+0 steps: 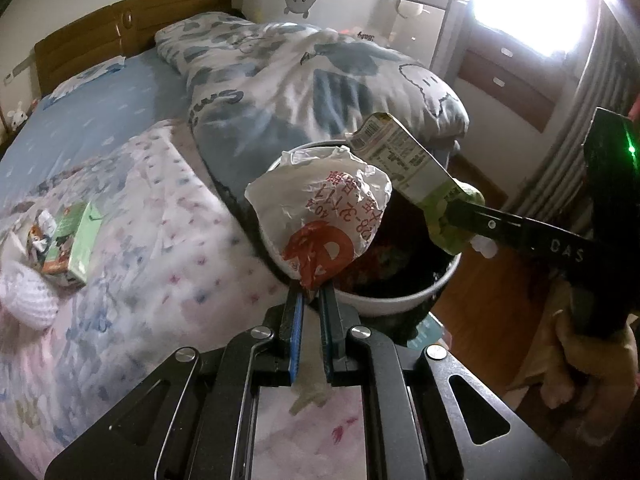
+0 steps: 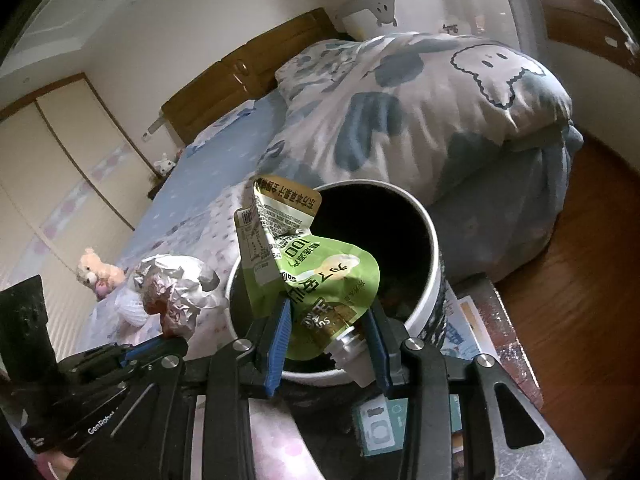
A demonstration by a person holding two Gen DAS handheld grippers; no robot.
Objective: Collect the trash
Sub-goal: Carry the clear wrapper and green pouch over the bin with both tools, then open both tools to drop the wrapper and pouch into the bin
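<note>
The left claw (image 1: 311, 294) is nearly closed, pinching the red-printed tail of a crumpled white wrapper (image 1: 320, 216) that sticks up from its tips over the near rim of the trash bin (image 1: 400, 304). The right claw (image 2: 328, 320) stands partly open but clamped on the spout end of a flattened green drink pouch (image 2: 320, 280), which rises from the pads and leans over the bin's mouth; seen from the left wrist, this pouch (image 1: 404, 156) crosses above the far rim. The bin is a white round tub standing just beside the bed (image 1: 120, 128), its inside dark, with reddish scraps near the bottom that are too dim to name. The wrapper bears a red logo and red digits reading partly "40" and "177", upside down. The pouch shows "100" and Chinese print. On the bed lies a small green carton (image 1: 76, 240), well apart from the bin.
</note>
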